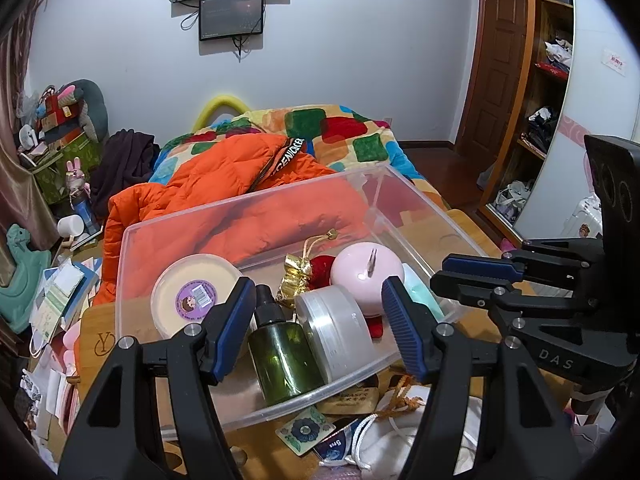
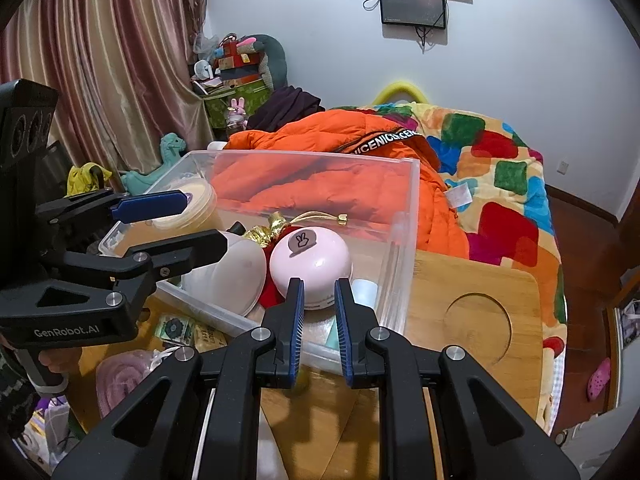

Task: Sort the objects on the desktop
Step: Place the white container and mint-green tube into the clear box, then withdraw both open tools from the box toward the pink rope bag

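The left gripper (image 1: 320, 320) hangs over the near edge of a clear plastic bin (image 1: 420, 200), its jaws spread wide and pinching nothing. Between its blue pads, lower down inside the bin, lie a dark green bottle (image 1: 284, 356) on its side and, just to its right and touching it, a round silver tin (image 1: 340, 332). Beyond the left pad sits a cream round container (image 1: 192, 292) with a purple label; beyond the right pad sits a pink dome-shaped object (image 1: 366, 276), with a red and gold pouch (image 1: 304, 272) between the two.

The right gripper (image 2: 318, 308) has its jaws drawn nearly together with only a narrow gap, and no object is clamped in that gap. It points at the bin's near wall, and the pink dome (image 2: 310, 264) lies just beyond the tips, inside the bin.

The bin rests on a wooden worktop (image 2: 480, 320), whose right part carries a round recess. On the near left of the worktop, outside the bin, lie a patterned square card (image 1: 306, 432) and a white drawstring bag (image 1: 384, 444). Behind the bin, an orange jacket (image 1: 208, 184) lies on a bed with a colourful blanket (image 2: 500, 184).
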A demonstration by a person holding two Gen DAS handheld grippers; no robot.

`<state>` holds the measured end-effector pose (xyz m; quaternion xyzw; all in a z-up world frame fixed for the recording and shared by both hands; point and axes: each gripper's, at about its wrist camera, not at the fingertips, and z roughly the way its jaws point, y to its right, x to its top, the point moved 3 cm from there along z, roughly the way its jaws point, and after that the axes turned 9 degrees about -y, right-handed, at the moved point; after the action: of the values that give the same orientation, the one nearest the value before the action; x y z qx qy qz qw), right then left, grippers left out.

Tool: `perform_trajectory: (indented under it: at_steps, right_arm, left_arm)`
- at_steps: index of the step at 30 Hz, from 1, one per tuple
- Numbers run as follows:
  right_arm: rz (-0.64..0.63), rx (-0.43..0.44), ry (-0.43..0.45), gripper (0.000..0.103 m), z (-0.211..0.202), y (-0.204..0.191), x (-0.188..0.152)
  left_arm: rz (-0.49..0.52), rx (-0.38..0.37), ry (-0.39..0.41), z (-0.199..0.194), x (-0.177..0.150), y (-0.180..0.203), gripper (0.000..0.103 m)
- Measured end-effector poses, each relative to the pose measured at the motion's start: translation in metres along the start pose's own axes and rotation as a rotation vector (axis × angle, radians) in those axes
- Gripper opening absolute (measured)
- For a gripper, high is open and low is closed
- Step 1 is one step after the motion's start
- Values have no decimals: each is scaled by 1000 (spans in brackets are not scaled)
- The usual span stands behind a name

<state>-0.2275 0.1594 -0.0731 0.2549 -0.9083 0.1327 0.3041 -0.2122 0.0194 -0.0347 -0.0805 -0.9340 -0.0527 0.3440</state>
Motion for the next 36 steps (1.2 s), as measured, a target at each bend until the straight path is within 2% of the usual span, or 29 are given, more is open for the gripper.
perform_trajectory:
  at_steps: [5,7,12,18,24,36]
  right_arm:
    - [5,-17,9,17,-8,-2,-4]
    - [7,-26,13,24,-12,-2,-6]
    - [19,-11,14,32,-24,-6,-11]
    - [15,-6,31,43,-37,-14,-20]
    - [-4,10,18,45,-44,-26,-36]
    - [-29,27,9,45,-54,-47,-63]
  left_arm:
    - [1,-3,9,-9,-3,3,65]
    - [2,-1,14,-14,-6,4,65]
    - [6,5,31,-29,-8,5,65]
    - [-6,5,37,-43,-16,1,70]
    - [-15,13,24,-53,-34,-5,73]
    - [-27,52,-66,-52,-87,-13,74]
